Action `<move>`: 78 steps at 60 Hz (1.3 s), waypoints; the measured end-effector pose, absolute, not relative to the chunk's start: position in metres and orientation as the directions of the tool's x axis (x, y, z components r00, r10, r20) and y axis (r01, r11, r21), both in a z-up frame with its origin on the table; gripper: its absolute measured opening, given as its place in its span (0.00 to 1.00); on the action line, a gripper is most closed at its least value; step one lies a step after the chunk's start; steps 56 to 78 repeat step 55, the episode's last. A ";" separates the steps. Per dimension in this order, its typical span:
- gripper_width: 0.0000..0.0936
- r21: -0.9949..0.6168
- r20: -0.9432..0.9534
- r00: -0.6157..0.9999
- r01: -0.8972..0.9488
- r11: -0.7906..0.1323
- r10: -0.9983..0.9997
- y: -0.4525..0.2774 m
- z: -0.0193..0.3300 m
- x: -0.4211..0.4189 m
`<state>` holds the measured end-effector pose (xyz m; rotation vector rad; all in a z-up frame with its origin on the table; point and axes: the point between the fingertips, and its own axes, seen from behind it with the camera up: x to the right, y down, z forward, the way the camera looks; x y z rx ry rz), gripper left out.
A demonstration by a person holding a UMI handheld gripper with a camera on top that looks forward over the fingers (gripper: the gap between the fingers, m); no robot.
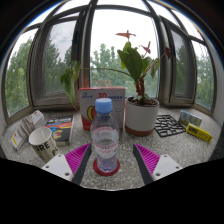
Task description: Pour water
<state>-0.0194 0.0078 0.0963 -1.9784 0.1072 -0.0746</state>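
Note:
A clear plastic water bottle [105,135] with a blue cap and a red-and-white label stands upright on a round red coaster [106,166] on the speckled stone counter [175,152]. It stands between my gripper's [112,160] two fingers, with a gap at either side. The fingers' magenta pads [77,156] flank the bottle's lower half. The gripper is open. A white mug [43,144] with dark print stands to the left of the bottle, beyond the left finger.
A potted orchid in a white pot [141,115] stands behind the bottle to the right. A pink box [100,103] stands right behind the bottle. Books [60,126] lie at the left, a black trivet [170,126] and a yellow item [199,131] at the right. Bay windows close the back.

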 end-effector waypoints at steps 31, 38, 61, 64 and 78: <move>0.92 -0.896 0.039 0.979 -0.054 -0.440 -0.198 -0.194 0.143 -0.057; 0.92 -0.896 0.065 0.974 -0.039 -0.443 -0.217 -0.212 0.142 -0.056; 0.92 -0.901 0.100 0.972 -0.001 -0.433 -0.211 -0.220 0.146 -0.054; 0.92 -0.901 0.100 0.972 -0.001 -0.433 -0.211 -0.220 0.146 -0.054; 0.92 -0.901 0.100 0.972 -0.001 -0.433 -0.211 -0.220 0.146 -0.054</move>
